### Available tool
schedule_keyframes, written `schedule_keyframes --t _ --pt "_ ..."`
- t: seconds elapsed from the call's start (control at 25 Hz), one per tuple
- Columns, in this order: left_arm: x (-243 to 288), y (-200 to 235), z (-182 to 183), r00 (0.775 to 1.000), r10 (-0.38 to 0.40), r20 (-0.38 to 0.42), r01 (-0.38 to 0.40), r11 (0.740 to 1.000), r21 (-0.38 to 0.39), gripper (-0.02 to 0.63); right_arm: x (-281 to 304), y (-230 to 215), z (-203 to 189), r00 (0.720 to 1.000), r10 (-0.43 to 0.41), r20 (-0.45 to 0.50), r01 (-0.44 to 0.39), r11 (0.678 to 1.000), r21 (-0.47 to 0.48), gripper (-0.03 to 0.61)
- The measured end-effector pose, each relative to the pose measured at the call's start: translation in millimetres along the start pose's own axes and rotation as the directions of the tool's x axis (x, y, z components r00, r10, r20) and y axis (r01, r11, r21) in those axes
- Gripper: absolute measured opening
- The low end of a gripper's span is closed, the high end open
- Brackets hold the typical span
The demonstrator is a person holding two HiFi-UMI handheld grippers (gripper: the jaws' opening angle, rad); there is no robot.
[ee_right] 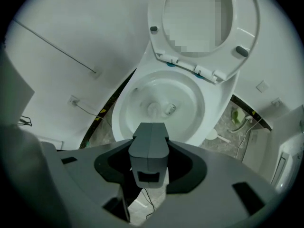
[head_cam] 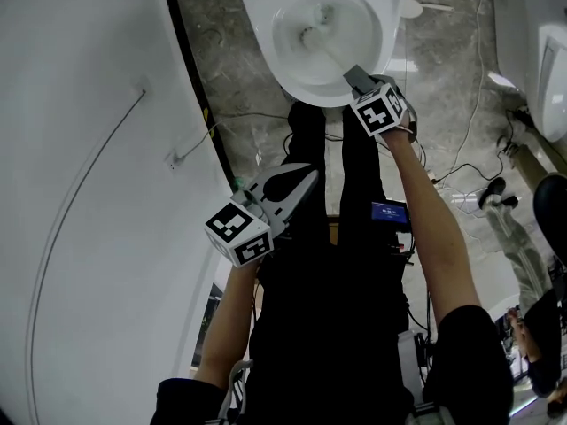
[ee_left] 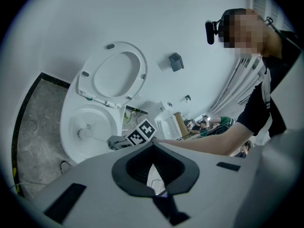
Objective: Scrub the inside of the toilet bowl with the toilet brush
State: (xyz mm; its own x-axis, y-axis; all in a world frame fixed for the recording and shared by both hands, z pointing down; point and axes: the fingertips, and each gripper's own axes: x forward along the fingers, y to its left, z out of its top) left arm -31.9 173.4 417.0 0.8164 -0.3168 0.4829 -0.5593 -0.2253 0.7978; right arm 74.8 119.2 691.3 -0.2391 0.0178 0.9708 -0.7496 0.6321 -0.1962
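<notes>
Task object: we find the toilet brush (head_cam: 328, 51) inside the toilet bowl (head_cam: 259, 20), its head low in the basin near the drain and its thin handle rising to the near rim.
Right gripper: the right gripper (head_cam: 359, 78) hangs over the bowl's front edge. Its jaws are pressed together on the upper end of the handle, and its own view shows them meeting at a seam with the brush head beyond.
Left gripper: the left gripper (head_cam: 301, 182) is held back by the person's legs, well apart from the bowl. Its jaws are drawn together with nothing between them.
Seat: the seat (ee_right: 246, 27) stands raised, so the basin is fully open.
Handling, our judgement: the brush is light, with a stiff, slim handle and springy bristles. The smooth handle may twist or slip in the jaws under sideways scrubbing load.
Grip point, our judgement: the far end of the handle is the right place, since it keeps the jaws clear of the wet rim.
Risk: hard strokes could flick water out of the bowl.
</notes>
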Motion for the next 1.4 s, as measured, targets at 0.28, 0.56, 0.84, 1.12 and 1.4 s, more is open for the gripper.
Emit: schedule_keyframes --t 0.28,0.56,0.84,1.12,1.4 --pt "-3.0 1.3 -1.8 1.000 0.000 -0.005 0.000 1.000 0.010 0.009 5.1 -13.3 37.4 0.999 -0.009 0.031 0.008 1.000 0.028 0.195" --pt "-4.5 4.0 -4.5 1.000 0.010 -0.008 -0.010 1.000 -0.006 0.009 13.7 -36.8 57.4 0.999 0.029 0.039 -0.037 0.971 0.234 0.196" --pt "-8.1 7.3 -11.2 1.000 0.021 -0.013 -0.021 1.000 -0.016 0.009 19.6 -51.7 69.9 0.997 0.031 0.071 -0.052 0.950 0.308 0.196" --pt "-5.4 4.6 -6.5 1.000 0.012 -0.013 -0.013 1.000 -0.014 0.009 7.5 -43.8 78.7 0.990 0.052 0.134 -0.094 0.940 0.327 0.198" --pt "-1.8 0.6 -0.4 1.000 0.006 -0.013 -0.006 1.000 -0.002 0.009 -9.9 -37.1 90.7 0.971 0.084 0.224 -0.167 0.908 0.383 0.201"
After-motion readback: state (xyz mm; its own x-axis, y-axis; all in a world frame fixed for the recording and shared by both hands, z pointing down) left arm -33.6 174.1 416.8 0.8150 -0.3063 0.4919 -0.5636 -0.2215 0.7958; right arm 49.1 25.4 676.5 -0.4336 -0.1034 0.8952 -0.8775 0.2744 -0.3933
